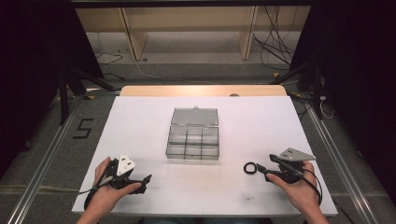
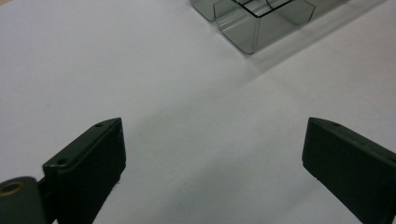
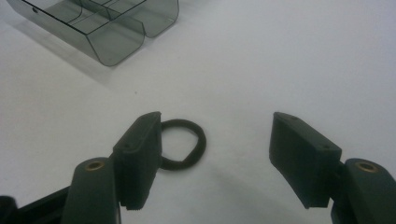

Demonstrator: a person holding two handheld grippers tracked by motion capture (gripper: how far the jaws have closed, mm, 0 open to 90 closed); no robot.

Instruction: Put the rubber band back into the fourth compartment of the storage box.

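A clear smoky plastic compartment box (image 1: pixel 193 143) sits mid-table with its lid (image 1: pixel 194 116) folded open behind it. Right of the box, near the front, a small black ring (image 1: pixel 250 168) lies flat on the white table. My right gripper (image 1: pixel 261 169) rests just right of the ring, held in a hand and pointing left at it. In the right gripper view the jaws (image 3: pixel 215 116) stand open, and the ring (image 3: pixel 187 144) lies partly behind the left jaw, not gripped. The box corner (image 3: pixel 107 28) shows farther off. My left gripper (image 1: pixel 145 183) lies at the front left, open (image 2: pixel 212 126) over bare table.
The white tabletop (image 1: pixel 140 121) ends in a wooden strip at the far edge. Black stands and cables crowd the floor beyond and beside it. The box (image 2: pixel 252 23) appears at the top of the left gripper view.
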